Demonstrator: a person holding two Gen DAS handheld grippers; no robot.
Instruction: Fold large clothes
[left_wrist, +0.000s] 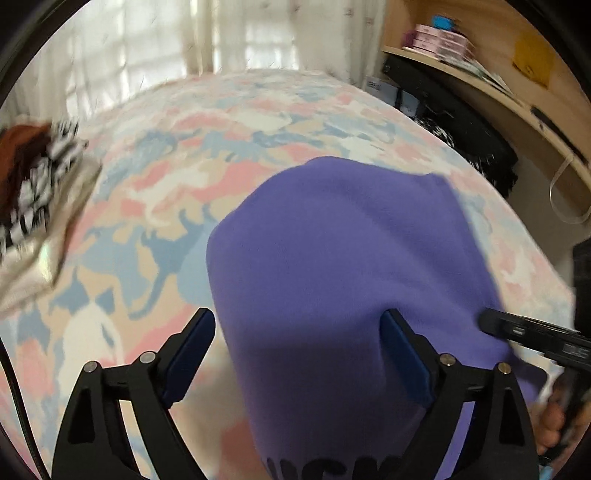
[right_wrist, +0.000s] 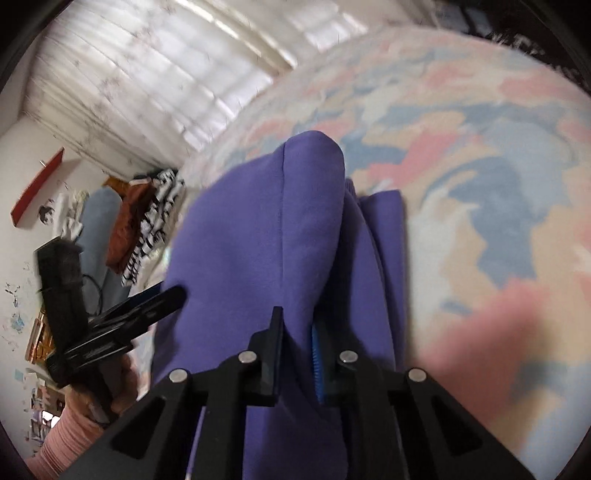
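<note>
purple garment (right_wrist: 258, 236), right gripper (right_wrist: 295, 332) pinching it

Purple garment (left_wrist: 351, 258), plain and even in tone, with dark lettering at its near edge; under it the bedspread (left_wrist: 184, 177) runs in camouflage-like patches of pink, pale blue, beige and white; off to the side a pile of clothes (left_wrist: 33, 184) shows rust-brown against black-and-white stripes; left gripper (left_wrist: 299, 354) black with dark blue pads; right gripper (right_wrist: 295, 347) black too, a bright blue pad showing; curtains (right_wrist: 147, 74) white; pink sleeve (right_wrist: 66, 439).
</note>
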